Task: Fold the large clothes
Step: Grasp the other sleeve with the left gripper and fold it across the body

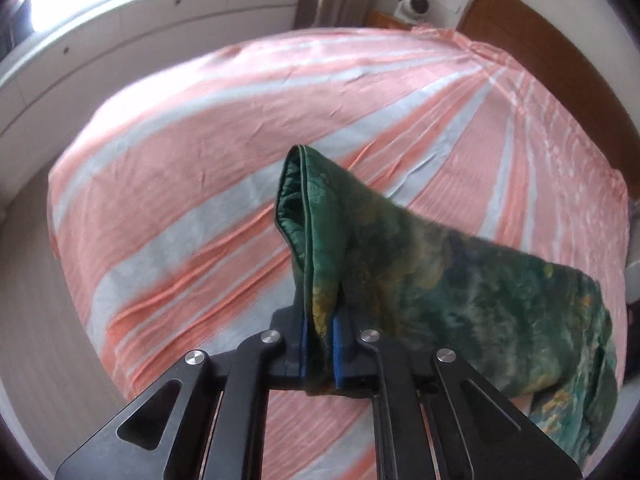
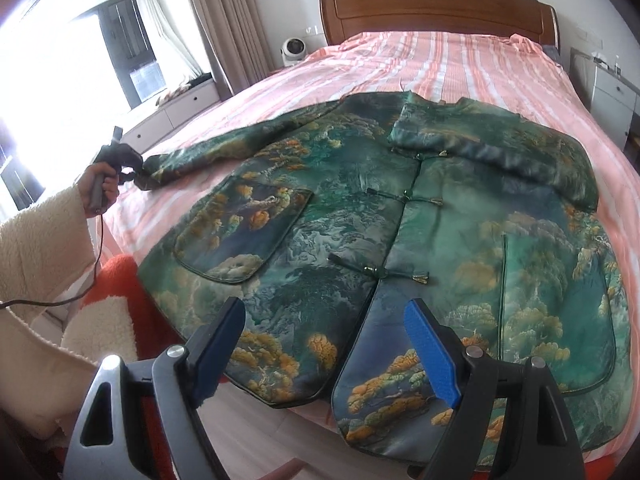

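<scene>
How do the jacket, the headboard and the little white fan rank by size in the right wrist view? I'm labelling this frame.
1. jacket, fills most of the view, though nearest the camera
2. headboard
3. fan, smallest, far away like the headboard

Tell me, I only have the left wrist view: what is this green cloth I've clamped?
Observer: It is the cuff of one sleeve of a green jacket spread front-up on the bed.
Operator: Is the other sleeve out too?
Observer: No, the other sleeve is folded across the chest.
Operator: And the right tool?
Observer: The right tool hangs open over the hem, gripping nothing.
</scene>
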Demonstrator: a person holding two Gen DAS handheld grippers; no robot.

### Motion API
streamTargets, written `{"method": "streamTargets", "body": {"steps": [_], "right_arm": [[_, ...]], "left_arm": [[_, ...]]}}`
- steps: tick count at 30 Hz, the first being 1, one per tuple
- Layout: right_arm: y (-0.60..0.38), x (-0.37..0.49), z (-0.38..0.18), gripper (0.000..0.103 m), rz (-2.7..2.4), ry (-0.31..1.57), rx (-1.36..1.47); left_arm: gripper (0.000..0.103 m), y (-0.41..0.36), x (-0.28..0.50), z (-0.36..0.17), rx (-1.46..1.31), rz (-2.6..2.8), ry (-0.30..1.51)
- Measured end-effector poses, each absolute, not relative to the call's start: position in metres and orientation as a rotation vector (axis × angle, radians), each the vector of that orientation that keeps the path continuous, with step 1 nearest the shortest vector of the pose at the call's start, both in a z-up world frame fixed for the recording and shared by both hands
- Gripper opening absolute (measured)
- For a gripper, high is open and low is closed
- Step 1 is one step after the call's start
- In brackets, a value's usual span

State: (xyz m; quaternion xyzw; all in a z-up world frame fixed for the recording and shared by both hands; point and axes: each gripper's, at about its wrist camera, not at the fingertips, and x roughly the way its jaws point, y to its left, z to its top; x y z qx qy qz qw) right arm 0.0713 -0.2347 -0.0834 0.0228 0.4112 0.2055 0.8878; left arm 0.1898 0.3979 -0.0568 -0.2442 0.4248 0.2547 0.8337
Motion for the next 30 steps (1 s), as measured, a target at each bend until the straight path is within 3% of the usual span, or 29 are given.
{"method": "streamTargets", "body": {"steps": [4,9,13,18,21,22,23,27,30], "right_arm": [[-0.245,0.065,-0.079,0.081,0.425,0.812,0.079],[-0.261,0.063,-0.077,0.081,0.405,0.764,0.12],[-0.283,0.058,-0.076,0.081,0.362,0.741,0.16],[-0.315,0.048,-0.079,0.081,0.29,0.732,0.202],[-0.335,0.042,-0.085,0.081,0.241,0.737,0.24],[-0.342,0.041,-0.088,0.081,0.225,0.743,0.254],[-0.348,0.04,-0.09,0.081,0.211,0.75,0.268],[-0.371,0.044,-0.094,0.081,0.156,0.764,0.318],[-0.384,0.062,-0.085,0.081,0.136,0.767,0.318]], "left_arm": [[0.007,0.307,0.22,0.052,-0.34,0.323,0.732],[0.007,0.142,0.277,0.13,-0.122,-0.005,0.62],[0.007,0.013,0.315,0.125,-0.026,-0.208,0.631],[0.01,-0.1,0.358,0.039,0.052,-0.314,0.744],[0.031,-0.135,0.372,-0.029,0.076,-0.319,0.882],[0.047,-0.137,0.368,-0.046,0.085,-0.312,0.92],[0.055,-0.142,0.367,-0.062,0.104,-0.296,0.956],[0.064,-0.136,0.339,-0.069,0.117,-0.333,0.976],[0.082,-0.101,0.318,-0.048,0.08,-0.343,0.915]]}}
